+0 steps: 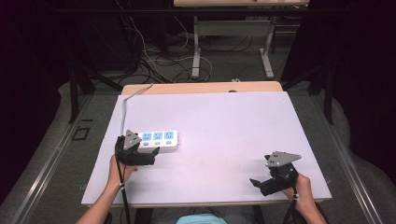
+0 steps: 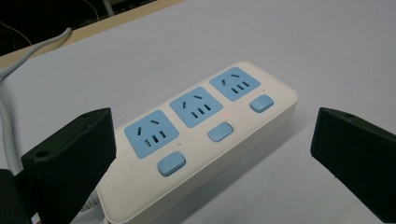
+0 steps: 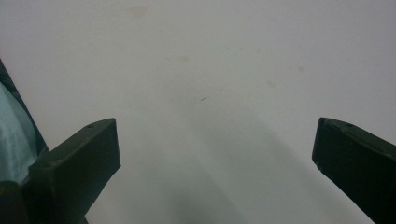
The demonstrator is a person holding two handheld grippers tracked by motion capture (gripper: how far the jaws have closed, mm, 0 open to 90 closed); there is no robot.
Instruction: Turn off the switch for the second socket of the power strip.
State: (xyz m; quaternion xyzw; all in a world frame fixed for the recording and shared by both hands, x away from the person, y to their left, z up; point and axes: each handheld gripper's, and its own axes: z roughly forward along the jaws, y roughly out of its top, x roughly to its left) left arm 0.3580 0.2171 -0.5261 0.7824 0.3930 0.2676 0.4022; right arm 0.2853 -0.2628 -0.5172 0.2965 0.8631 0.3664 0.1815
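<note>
A white power strip (image 1: pixel 159 139) with three blue sockets and three blue switches lies flat on the left part of the white tabletop (image 1: pixel 224 126). Its grey cable (image 1: pixel 125 105) runs off toward the far edge. My left gripper (image 1: pixel 154 156) is open just in front of the strip's near end. In the left gripper view the strip (image 2: pixel 201 135) lies between the wide-apart jaws, untouched, and a small red light glows beside the middle switch (image 2: pixel 220 132). My right gripper (image 1: pixel 259 170) is open near the front right corner, with nothing but bare table between its jaws (image 3: pixel 215 144).
The table's wooden far edge (image 1: pixel 201 87) borders a floor strewn with cables (image 1: pixel 159 60). Beyond it stand the legs of another table (image 1: pixel 196 51). A teal garment (image 1: pixel 201 219) shows at the table's front edge.
</note>
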